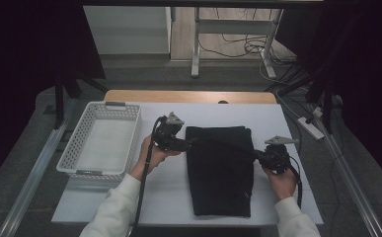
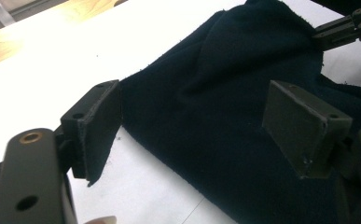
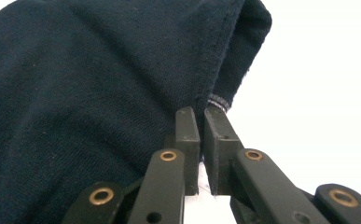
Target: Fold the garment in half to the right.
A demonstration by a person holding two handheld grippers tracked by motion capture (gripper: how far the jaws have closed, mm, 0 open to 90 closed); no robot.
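A dark folded garment (image 1: 220, 173) lies in the middle of the white table (image 1: 169, 197). My left gripper (image 1: 191, 144) stands at the garment's left edge, near its far end. In the left gripper view that gripper (image 2: 201, 126) is open, its pads spread wide over the dark cloth (image 2: 225, 93). My right gripper (image 1: 256, 154) is at the garment's right edge. The right gripper view shows it (image 3: 201, 116) shut on the hemmed edge of the cloth (image 3: 99, 84), which lifts into a fold there. The right gripper (image 2: 346, 28) also appears far off in the left gripper view, pinching the cloth.
A white perforated basket (image 1: 129, 148) stands empty at the table's left. A wooden strip (image 1: 188, 96) runs along the far edge. Bare tabletop (image 3: 318, 93) lies to the garment's right. Beyond the table are desk legs and floor cables (image 1: 238, 47).
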